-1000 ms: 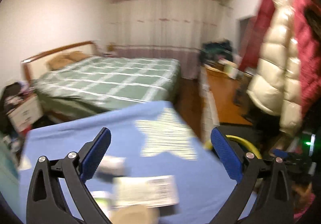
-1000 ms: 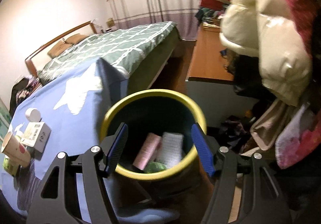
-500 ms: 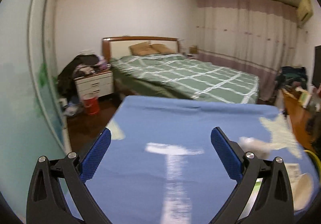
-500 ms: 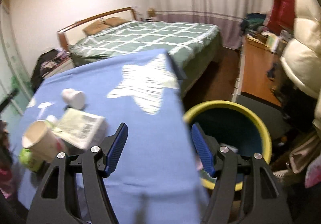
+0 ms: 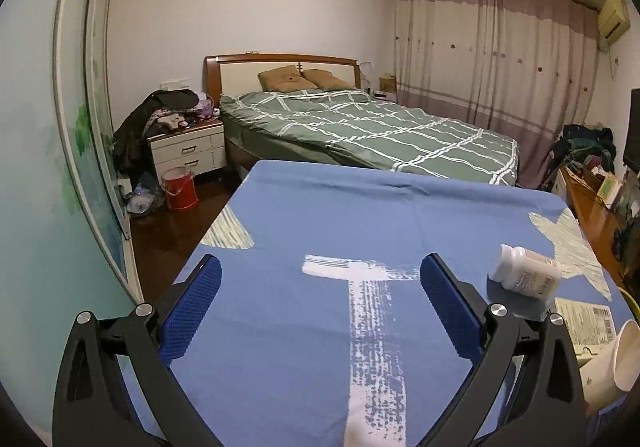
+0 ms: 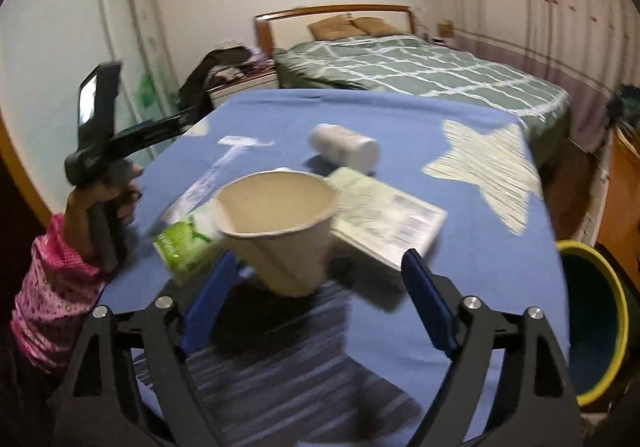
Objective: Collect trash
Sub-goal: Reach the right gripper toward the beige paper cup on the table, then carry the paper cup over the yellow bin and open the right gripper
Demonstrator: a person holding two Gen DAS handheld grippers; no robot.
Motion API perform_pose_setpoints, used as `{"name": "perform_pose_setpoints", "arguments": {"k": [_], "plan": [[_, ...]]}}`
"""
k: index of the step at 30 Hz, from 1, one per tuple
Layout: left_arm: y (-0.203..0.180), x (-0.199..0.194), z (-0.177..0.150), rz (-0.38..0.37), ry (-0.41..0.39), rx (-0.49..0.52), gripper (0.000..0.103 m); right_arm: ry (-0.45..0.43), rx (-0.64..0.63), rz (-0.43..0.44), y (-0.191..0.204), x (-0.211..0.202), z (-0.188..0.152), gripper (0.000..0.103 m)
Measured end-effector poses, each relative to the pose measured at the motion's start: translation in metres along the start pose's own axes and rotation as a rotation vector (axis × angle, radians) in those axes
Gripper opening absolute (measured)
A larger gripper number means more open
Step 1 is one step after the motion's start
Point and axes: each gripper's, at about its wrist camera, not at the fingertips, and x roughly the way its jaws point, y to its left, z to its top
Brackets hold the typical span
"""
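Swung from bin to table, right gripper (image 6: pixel 316 303), jaws just widened, empty, faces upright paper cup (image 6: pixel 276 231)

right gripper (image 6: pixel 316 299): black frame | blue pads, silver screws | sleeve (image 6: pixel 52 295): pink, dotted

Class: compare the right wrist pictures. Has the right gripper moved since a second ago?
Yes. The right gripper, jaws just widened and empty, swung away from the yellow-rimmed bin, now at the right edge, to face the paper cup.
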Motion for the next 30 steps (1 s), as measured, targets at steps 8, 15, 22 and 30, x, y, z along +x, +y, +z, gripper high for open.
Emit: {"name": "perform_pose_setpoints", "arguments": {"k": [8,15,22,30], "plan": [[-0.012,-0.003,0.0,-0.01,0.003,0.037,0.098,0.004,-0.005,0.008,0.02,0.034,0.012,0.082],[-0.017,-0.001,-0.001,-0.021,0.007,0.053,0.098,0.008,0.047,0.046,0.013,0.045,0.016,0.07],[-0.021,-0.002,-0.002,-0.016,0.011,0.069,0.098,-0.001,0.065,0.058,0.01,0.04,0.016,0.066],[-0.021,-0.001,-0.002,-0.015,0.015,0.068,0.098,-0.081,0.147,0.051,-0.018,-0.003,0.015,0.066]]}}
